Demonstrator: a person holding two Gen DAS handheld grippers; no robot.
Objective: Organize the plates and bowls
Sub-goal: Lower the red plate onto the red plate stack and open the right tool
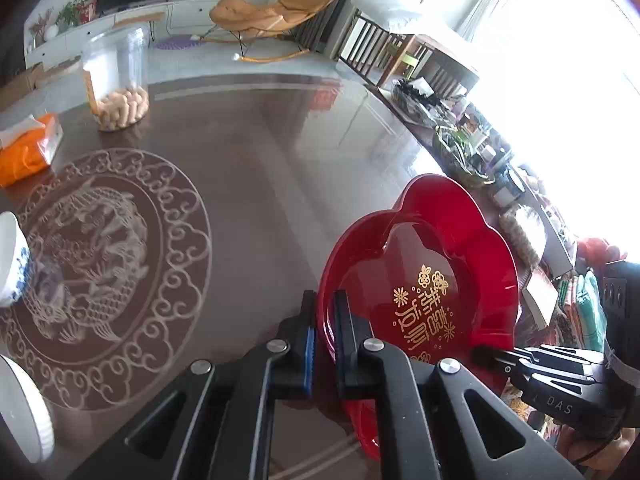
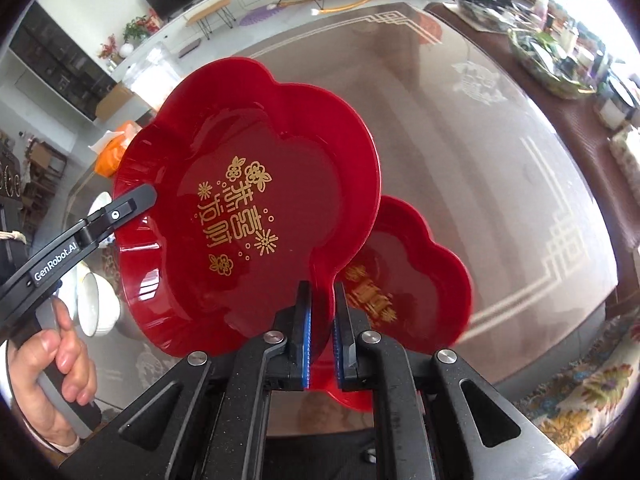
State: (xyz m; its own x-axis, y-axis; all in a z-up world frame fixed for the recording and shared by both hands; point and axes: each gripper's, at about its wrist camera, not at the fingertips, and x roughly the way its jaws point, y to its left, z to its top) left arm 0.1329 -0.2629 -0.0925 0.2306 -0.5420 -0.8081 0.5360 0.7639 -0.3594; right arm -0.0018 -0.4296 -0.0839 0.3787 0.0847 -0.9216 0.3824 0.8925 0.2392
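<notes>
Now, left gripper: we clamp the red plate rim.
Right gripper: clamped on the same plate.
Second red plate: partly hidden beneath.

Two red flower-shaped plates: upper plate aloft, lower plate flat.

The left gripper carries a white "GenRobot.AI" label on its arm, the right gripper shows the letters "DAS" on its black body, and the red plate bears gold Chinese characters too stylised to read.
</notes>
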